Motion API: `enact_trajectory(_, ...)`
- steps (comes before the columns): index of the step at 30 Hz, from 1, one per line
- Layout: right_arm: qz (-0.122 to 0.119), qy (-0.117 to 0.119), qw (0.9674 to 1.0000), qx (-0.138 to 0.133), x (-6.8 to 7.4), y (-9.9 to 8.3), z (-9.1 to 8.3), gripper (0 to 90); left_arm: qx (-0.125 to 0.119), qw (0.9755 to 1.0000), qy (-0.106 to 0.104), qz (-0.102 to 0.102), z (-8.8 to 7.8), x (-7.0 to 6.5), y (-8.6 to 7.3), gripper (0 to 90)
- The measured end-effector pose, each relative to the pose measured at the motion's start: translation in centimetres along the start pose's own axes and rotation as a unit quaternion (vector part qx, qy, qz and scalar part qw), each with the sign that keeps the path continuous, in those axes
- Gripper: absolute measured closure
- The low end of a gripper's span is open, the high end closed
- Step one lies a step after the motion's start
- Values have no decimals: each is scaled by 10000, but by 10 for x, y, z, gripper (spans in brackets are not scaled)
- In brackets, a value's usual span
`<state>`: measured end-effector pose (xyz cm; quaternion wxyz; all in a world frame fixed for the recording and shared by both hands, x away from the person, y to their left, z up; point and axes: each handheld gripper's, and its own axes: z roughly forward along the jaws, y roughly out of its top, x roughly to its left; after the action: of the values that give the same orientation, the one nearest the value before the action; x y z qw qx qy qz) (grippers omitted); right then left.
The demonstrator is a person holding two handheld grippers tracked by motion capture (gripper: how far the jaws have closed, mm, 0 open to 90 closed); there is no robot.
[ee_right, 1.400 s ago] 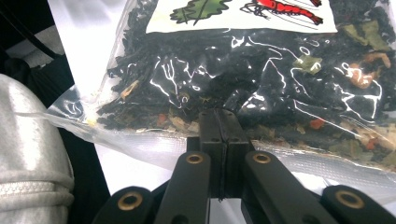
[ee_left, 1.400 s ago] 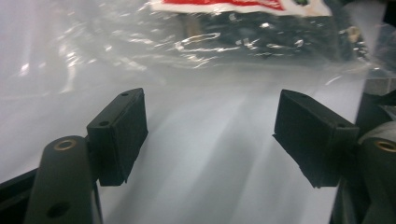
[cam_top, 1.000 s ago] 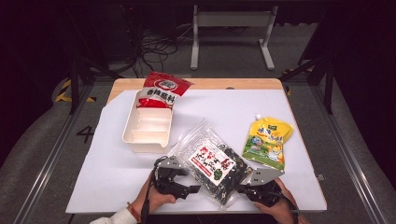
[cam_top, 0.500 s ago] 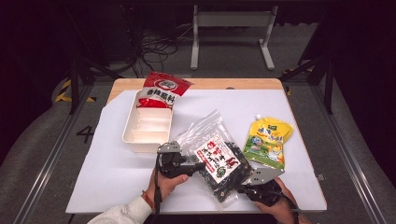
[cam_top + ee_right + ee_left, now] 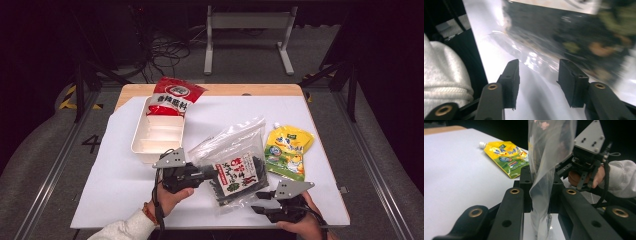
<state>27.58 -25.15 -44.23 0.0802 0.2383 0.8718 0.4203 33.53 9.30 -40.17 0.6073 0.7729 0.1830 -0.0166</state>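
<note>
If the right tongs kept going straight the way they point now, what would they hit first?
Probably the clear bag of dark dried food. The right tongs stand open with nothing between them, aimed across bare white table at the bag's near edge. Depth is blurred, so how far off it lies is unclear.

- Our left gripper (image 5: 210, 172), jaws just closing, clamps the edge of the clear bag (image 5: 235, 165); our hand wraps its body left of the bag.
- Our right gripper (image 5: 257, 202), jaws just opening, sits parted at the bag's near corner, pads off it.
</note>
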Motion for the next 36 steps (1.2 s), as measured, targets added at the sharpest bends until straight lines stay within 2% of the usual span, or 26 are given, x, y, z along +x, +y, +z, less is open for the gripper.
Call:
enact_trajectory(1, 0, 0, 10000, 0, 0, 0, 0, 507, 0, 10000, 0, 0, 0, 0, 0, 796)
enact_trajectory(3, 45, -87, 9999, -115, -4, 0, -6, 478, -23, 9999, 47, 150, -6, -3, 4, 798)
enact_trajectory(6, 258, -77, 9992, -297, -10, -2, -12, 435, -1, 9991, 176, 378, -14, -6, 10, 800)
enact_trajectory(10, 553, -222, 9971, -481, -20, -4, -17, 424, -60, 9979, 335, 543, -28, -7, 17, 801)
enact_trajectory(12, 573, -292, 9967, -485, -21, -5, -18, 414, -69, 9975, 393, 588, -32, -8, 19, 801)
enact_trajectory(13, 626, -378, 9961, -485, -23, -6, -18, 408, -142, 9964, 493, 678, -40, -8, 22, 802)
enact_trajectory(15, 635, -407, 9960, -486, -24, -7, -19, 401, -196, 9957, 567, 704, -46, -8, 25, 802)
enact_trajectory(16, 731, -437, 9950, -521, -26, -8, -20, 384, -273, 9943, 671, 782, -56, -7, 28, 802)
enact_trajectory(17, 769, -462, 9945, -537, -28, -9, -20, 372, -273, 9943, 671, 782, -56, -7, 28, 803)
enact_trajectory(18, 808, -503, 9940, -545, -29, -9, -20, 357, -396, 9928, 781, 813, -66, -6, 32, 803)
enact_trajectory(21, 874, -568, 9929, -570, -30, -11, -21, 344, -511, 9897, 968, 923, -80, -2, 39, 804)
enact_trajectory(22, 878, -591, 9928, -555, -30, -12, -21, 336, -587, 9879, 1063, 967, -86, 0, 41, 804)
enact_trajectory(24, 895, -637, 9926, -525, -31, -13, -21, 321, -645, 9871, 1122, 946, -90, 1, 42, 804)
enact_trajectory(25, 928, -693, 9919, -516, -31, -13, -21, 305, -663, 9848, 1278, 972, -100, 5, 45, 803)
enact_trajectory(26, 928, -693, 9919, -516, -31, -13, -21, 305, -663, 9848, 1278, 972, -100, 5, 45, 804)
enact_trajectory(29, 908, -782, 9913, -537, -31, -11, -22, 290, -729, 9798, 1544, 1038, -113, 12, 48, 804)
enact_trajectory(34, 936, -865, 9904, -543, -32, -11, -22, 284, -805, 9751, 1792, 1027, -130, 23, 57, 804)
enact_trajectory(36, 971, -889, 9896, -573, -33, -12, -23, 284, -786, 9719, 1958, 1040, -138, 28, 64, 803)
